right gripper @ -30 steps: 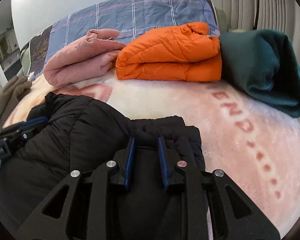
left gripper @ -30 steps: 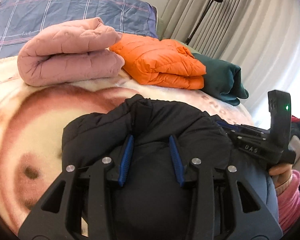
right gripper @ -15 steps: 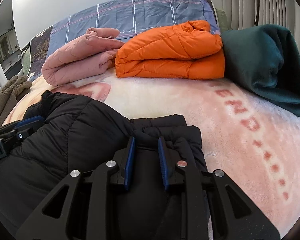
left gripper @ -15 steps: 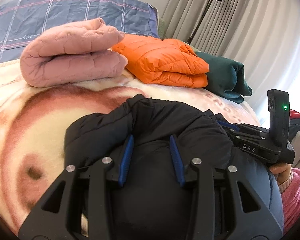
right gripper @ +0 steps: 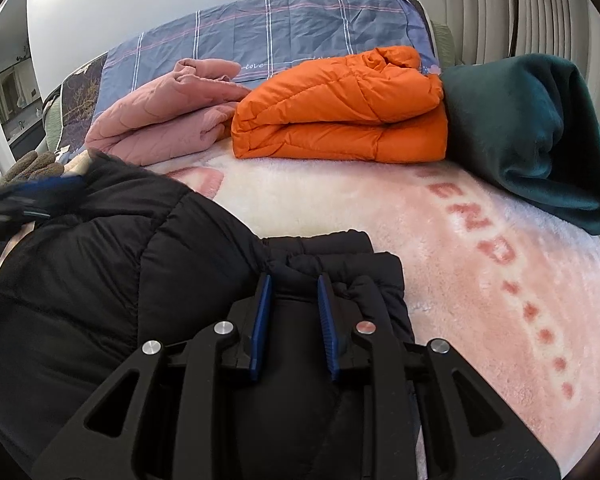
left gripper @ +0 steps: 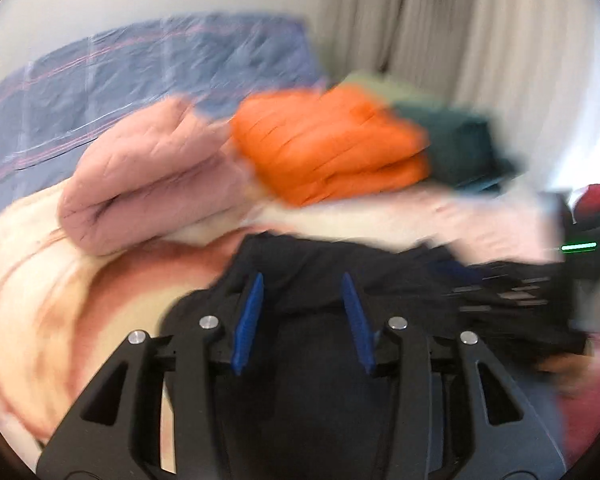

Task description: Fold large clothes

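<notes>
Both grippers, left [left gripper: 302,322] and right [right gripper: 291,326], clamped on black puffer jacket [right gripper: 112,272], left jaws just easing wider, presumably for carrying toward folded orange jacket [right gripper: 340,108].

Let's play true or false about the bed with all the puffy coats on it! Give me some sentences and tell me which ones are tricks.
1. The orange jacket is folded and lies between the pink garment and the dark green garment. True.
2. The black jacket lies at the far end of the bed, against the checked blue bedding. False: it lies nearest the cameras, in front of the folded pile.
3. The right gripper has black jacket fabric between its blue pads. True.
4. The blanket under the clothes is plain grey. False: it is fluffy cream and pink, with pink letters.
5. The left gripper holds the orange jacket. False: only black jacket fabric lies at its jaws.
</notes>
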Demonstrator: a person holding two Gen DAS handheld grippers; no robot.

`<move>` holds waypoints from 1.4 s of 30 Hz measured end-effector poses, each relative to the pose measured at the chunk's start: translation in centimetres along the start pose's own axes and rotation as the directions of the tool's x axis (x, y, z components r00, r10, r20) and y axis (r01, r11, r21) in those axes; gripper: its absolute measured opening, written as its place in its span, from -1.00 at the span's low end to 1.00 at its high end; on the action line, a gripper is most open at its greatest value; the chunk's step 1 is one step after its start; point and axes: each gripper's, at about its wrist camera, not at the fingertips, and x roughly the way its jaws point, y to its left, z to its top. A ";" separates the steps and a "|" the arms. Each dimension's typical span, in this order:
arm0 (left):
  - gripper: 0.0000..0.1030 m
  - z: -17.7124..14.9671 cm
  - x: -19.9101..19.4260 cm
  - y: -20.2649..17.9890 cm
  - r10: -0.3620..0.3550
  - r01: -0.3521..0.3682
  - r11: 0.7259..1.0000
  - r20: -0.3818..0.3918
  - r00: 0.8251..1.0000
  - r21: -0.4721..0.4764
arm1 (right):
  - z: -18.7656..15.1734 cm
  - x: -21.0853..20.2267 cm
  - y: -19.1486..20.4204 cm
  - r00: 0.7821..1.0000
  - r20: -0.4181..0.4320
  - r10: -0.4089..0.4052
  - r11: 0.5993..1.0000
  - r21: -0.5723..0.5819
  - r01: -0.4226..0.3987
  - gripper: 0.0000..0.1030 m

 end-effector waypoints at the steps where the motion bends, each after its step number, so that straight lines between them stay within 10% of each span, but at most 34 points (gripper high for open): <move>1: -0.16 -0.3 1.3 0.5 0.021 -0.021 1.000 -0.025 0.999 -0.005 | 0.0 0.1 -0.1 1.000 -0.002 0.001 1.000 0.007 -0.001 -0.53; 6: -0.14 -2.7 3.8 5.1 -0.031 0.024 0.979 -0.034 0.999 -0.202 | 0.1 0.4 0.0 1.000 -0.001 0.013 1.000 0.005 -0.013 -0.53; 18: -0.14 -2.9 0.6 3.6 0.083 -0.082 0.988 0.003 0.997 -0.134 | 0.0 0.3 0.1 1.000 0.007 0.013 1.000 -0.001 -0.013 -0.53; 26: 0.29 -5.8 -10.0 -1.2 -0.077 0.081 0.996 0.125 0.989 -0.025 | 0.0 0.2 0.0 1.000 0.011 0.012 1.000 0.002 -0.013 -0.53; 30: 0.42 -9.2 -7.7 -4.5 0.011 -0.014 0.997 0.039 0.999 0.080 | 0.0 0.2 -0.1 1.000 0.011 0.017 1.000 0.006 -0.017 -0.53; 42: 0.52 -13.1 -14.5 -4.2 -0.021 0.026 0.999 0.092 0.996 -0.044 | -0.2 0.3 -0.2 1.000 0.012 0.023 1.000 0.014 -0.023 -0.53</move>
